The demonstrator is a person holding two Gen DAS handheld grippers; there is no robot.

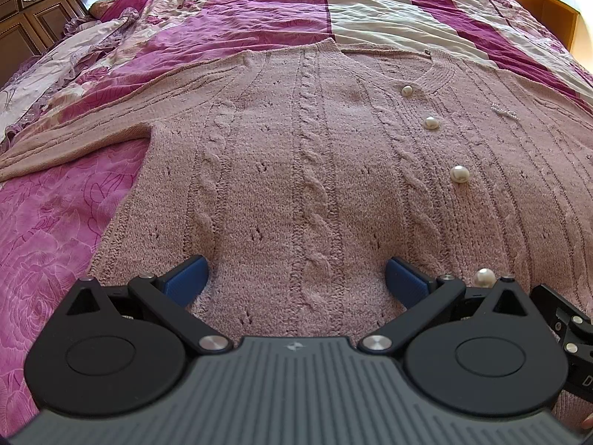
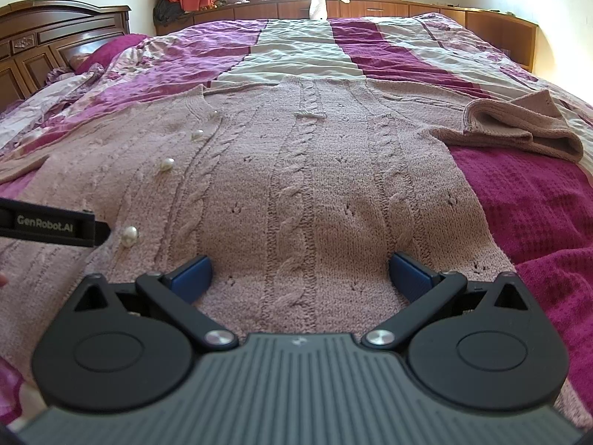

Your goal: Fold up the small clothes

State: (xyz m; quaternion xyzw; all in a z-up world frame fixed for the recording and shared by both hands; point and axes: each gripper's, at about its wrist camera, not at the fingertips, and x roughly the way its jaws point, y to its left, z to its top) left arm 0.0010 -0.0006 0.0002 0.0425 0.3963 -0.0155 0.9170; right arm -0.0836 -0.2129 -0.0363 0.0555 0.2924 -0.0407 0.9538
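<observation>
A dusty-pink cable-knit cardigan [image 1: 304, 155] with pearl buttons [image 1: 459, 174] lies flat, front up, on the bed. Its left sleeve [image 1: 74, 137] stretches out to the left. In the right wrist view the same cardigan [image 2: 315, 185] fills the middle, and its right sleeve [image 2: 519, 126] lies folded back on itself at the right. My left gripper [image 1: 296, 278] hovers open over the hem's left half, nothing between its blue fingers. My right gripper [image 2: 300, 278] stands open over the hem's right half, likewise holding nothing. The left gripper's body [image 2: 52, 224] shows at the left edge of the right wrist view.
The bed is covered by a magenta, pink and cream patchwork bedspread [image 1: 370, 11]. A dark wooden headboard [image 2: 44, 40] stands at the left, with a pillow [image 1: 122, 3] before it. Wooden cabinets [image 2: 370, 7] and a window run along the far side. A magenta waffle blanket [image 2: 537, 204] lies right.
</observation>
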